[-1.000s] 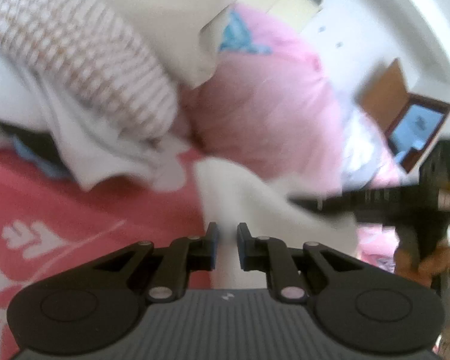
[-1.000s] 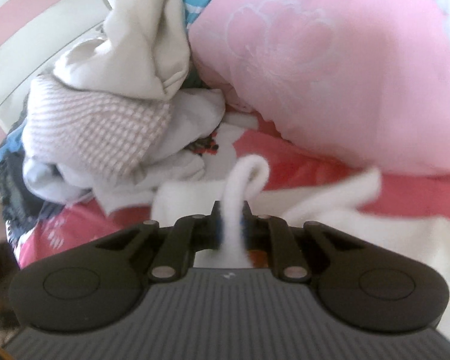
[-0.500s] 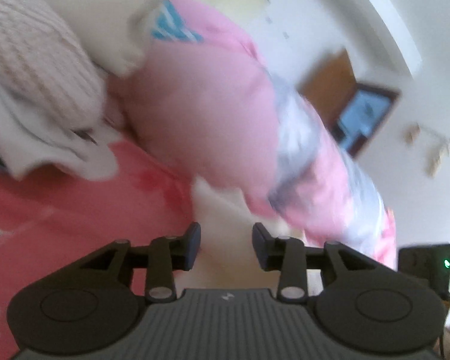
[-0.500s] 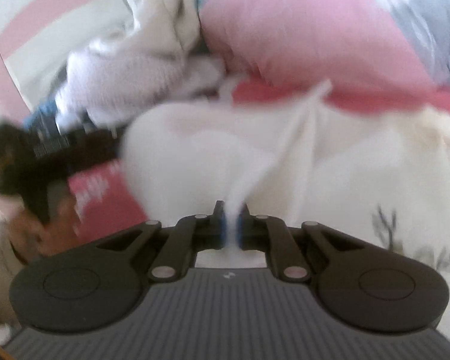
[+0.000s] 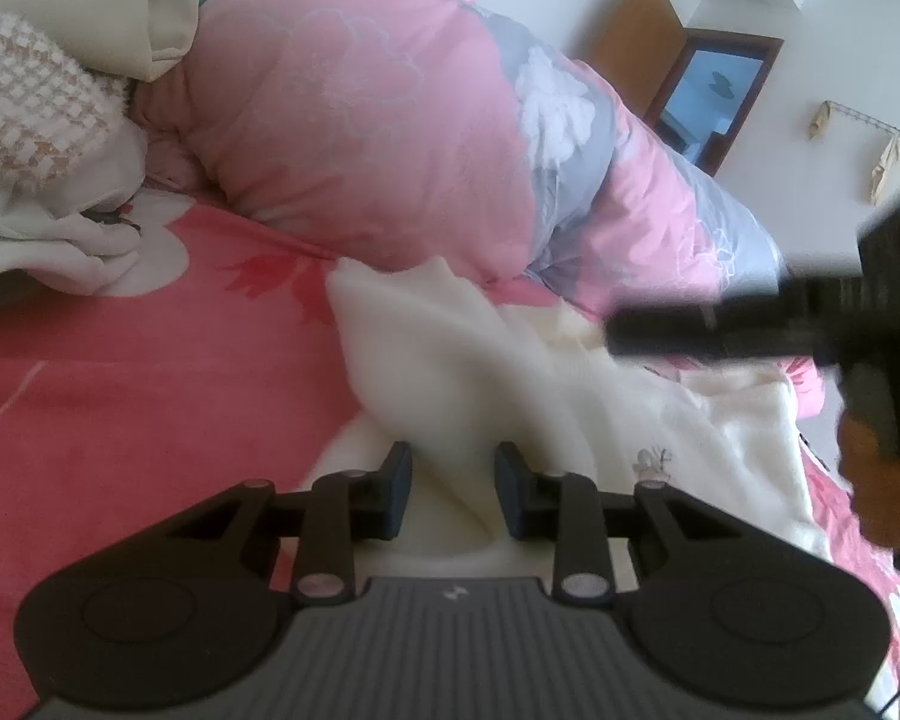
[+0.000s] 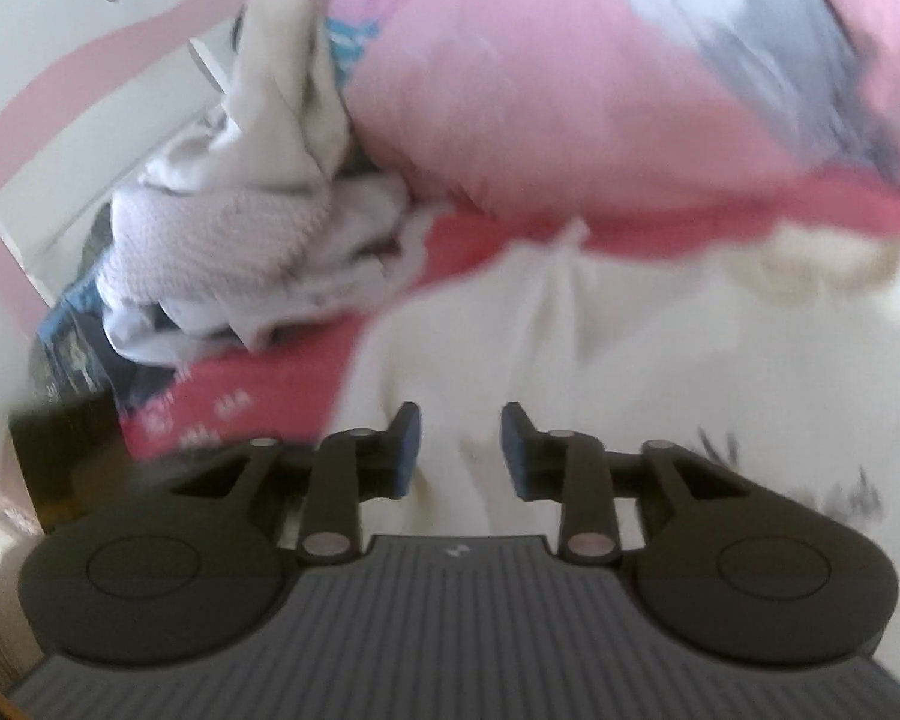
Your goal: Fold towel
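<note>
A cream-white fluffy towel [image 5: 450,360] lies rumpled on the pink bedsheet [image 5: 120,408], one corner raised toward the quilt. My left gripper [image 5: 453,495] is open just above its near part, towel cloth showing between the fingers. In the right wrist view, which is blurred, the same towel [image 6: 570,348] spreads below my right gripper [image 6: 459,450], which is open with white cloth in the gap. The right gripper [image 5: 750,330] also appears in the left wrist view at the right, held by a hand [image 5: 882,468].
A puffy pink and grey quilt [image 5: 360,108] lies behind the towel. A heap of clothes, with a checked knit [image 5: 24,114] and white pieces [image 6: 228,240], sits at the left. A wooden door [image 5: 678,60] and white wall stand beyond the bed.
My right gripper was shut on a fold of the towel and is now open, the fold dropped. The left gripper opened wider and swung right, over the towel.
</note>
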`<act>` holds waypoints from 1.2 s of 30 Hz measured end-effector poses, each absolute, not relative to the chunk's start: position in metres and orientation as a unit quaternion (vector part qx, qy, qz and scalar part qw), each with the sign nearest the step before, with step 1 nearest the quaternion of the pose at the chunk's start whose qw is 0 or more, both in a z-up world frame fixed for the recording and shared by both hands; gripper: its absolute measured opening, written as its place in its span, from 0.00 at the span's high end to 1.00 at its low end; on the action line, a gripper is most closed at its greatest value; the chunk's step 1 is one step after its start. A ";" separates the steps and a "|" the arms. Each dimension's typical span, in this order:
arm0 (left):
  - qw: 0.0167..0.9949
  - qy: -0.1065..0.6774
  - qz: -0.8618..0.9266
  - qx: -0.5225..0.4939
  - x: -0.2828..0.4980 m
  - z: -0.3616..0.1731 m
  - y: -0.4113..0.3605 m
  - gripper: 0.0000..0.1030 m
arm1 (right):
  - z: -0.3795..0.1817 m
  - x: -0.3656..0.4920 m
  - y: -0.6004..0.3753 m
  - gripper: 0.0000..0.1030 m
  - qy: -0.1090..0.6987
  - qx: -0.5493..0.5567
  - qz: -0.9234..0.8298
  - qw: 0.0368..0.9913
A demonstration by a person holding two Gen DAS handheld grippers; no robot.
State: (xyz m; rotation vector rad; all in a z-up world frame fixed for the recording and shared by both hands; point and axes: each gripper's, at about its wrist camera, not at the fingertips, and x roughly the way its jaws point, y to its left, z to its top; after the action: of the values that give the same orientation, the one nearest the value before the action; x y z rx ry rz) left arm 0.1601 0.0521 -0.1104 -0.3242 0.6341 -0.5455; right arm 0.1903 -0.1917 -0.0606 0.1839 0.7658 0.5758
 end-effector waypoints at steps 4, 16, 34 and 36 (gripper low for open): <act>0.901 0.307 -0.265 -0.155 0.161 -0.111 0.052 0.71 | -0.050 0.215 -0.138 0.40 0.373 0.012 0.272 0.887; 0.898 0.278 -0.256 -0.225 0.159 -0.099 0.084 0.62 | -0.088 0.245 -0.127 0.92 0.419 0.051 0.274 0.864; 0.794 0.325 -0.284 -0.427 0.189 -0.135 0.120 0.39 | -0.074 0.130 -0.096 0.92 0.331 -0.083 0.333 0.879; 0.797 0.330 -0.276 -0.423 0.189 -0.138 0.119 0.48 | -0.077 0.121 -0.086 0.91 0.325 -0.111 0.337 0.877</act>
State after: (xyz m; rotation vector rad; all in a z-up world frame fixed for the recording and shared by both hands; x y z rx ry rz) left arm 0.1890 0.1187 -0.1375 -0.9073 0.7092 -0.5934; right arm 0.1209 -0.0861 -0.0765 -0.2324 0.6775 0.7026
